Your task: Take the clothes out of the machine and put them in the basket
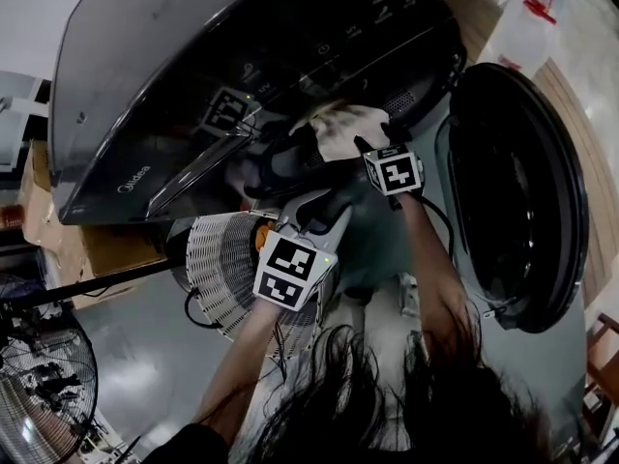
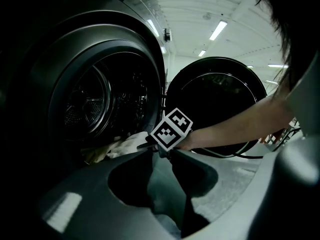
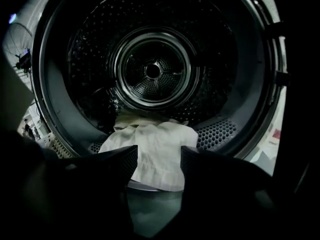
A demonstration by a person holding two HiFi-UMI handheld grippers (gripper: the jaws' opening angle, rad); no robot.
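Note:
A dark grey washing machine (image 1: pixel 193 75) stands with its round door (image 1: pixel 517 191) swung open to the right. A white cloth (image 3: pixel 155 144) lies at the front of the drum (image 3: pixel 152 71) and hangs over its lip. My right gripper (image 3: pixel 157 160) is open at the drum mouth, one jaw on each side of the cloth's lower edge. In the left gripper view its marker cube (image 2: pixel 172 129) sits just beside the cloth (image 2: pixel 127 144). My left gripper (image 2: pixel 163 156) hovers open and holds nothing, a little behind and below the right one. A white slatted basket (image 1: pixel 227 269) stands on the floor under the left gripper (image 1: pixel 324 209).
The open door (image 2: pixel 215 104) stands close to the right arm. A wire fan (image 1: pixel 39 375) is at the lower left and cardboard boxes (image 1: pixel 97 249) sit left of the machine. Cables trail on the grey floor (image 1: pixel 145 327).

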